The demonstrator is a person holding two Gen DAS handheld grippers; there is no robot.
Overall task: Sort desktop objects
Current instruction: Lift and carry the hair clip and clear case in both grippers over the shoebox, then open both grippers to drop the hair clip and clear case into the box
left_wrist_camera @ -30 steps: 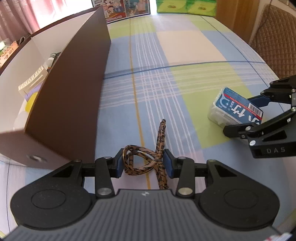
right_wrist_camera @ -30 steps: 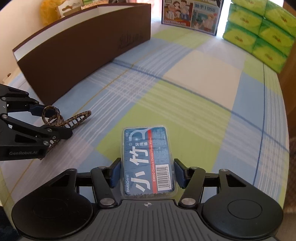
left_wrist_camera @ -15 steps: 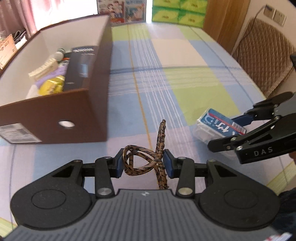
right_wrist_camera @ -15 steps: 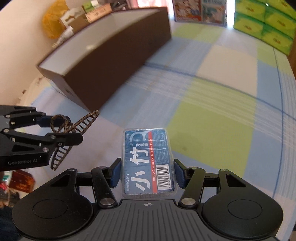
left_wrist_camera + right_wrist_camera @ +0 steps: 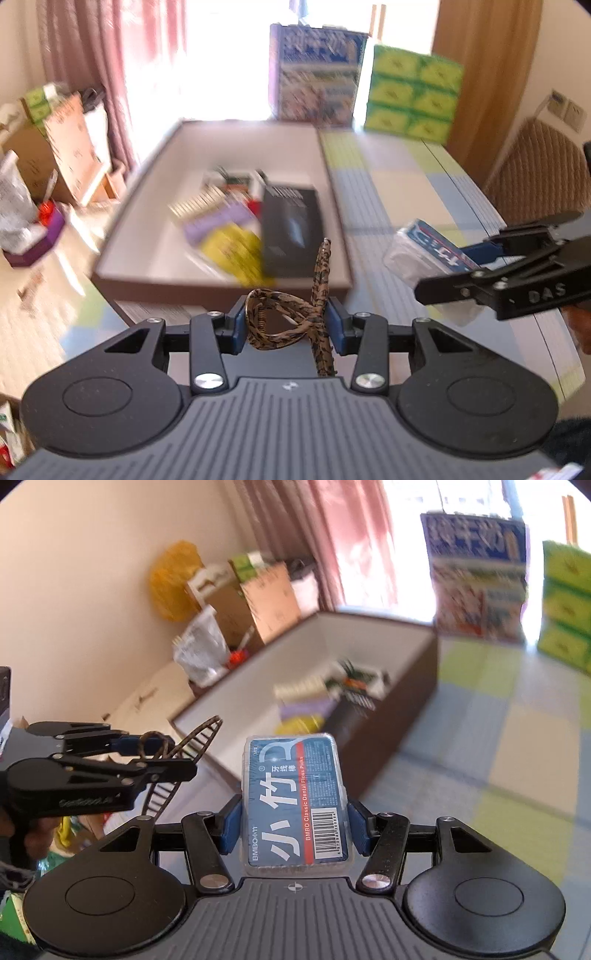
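My left gripper [image 5: 285,326] is shut on a leopard-print hair clip [image 5: 295,317], held in the air just before the near end of the brown storage box [image 5: 221,286]. My right gripper [image 5: 295,823] is shut on a blue dental floss pick box [image 5: 295,797], raised to the right of the storage box [image 5: 402,709]. The left gripper with the clip [image 5: 173,746] shows at the left of the right wrist view. The right gripper with the floss box [image 5: 432,251] shows at the right of the left wrist view. The storage box holds a black box [image 5: 288,229], yellow and purple packs and other blurred items.
The table has a checked cloth [image 5: 417,192]. Green tissue packs [image 5: 410,96] and a printed carton [image 5: 314,74] stand at its far end. A quilted chair [image 5: 535,173] is to the right. Cardboard boxes and bags [image 5: 44,155] crowd the floor on the left.
Both grippers have risen high above the table with their objects. The view now looks down into the storage box, which was first seen from the side.
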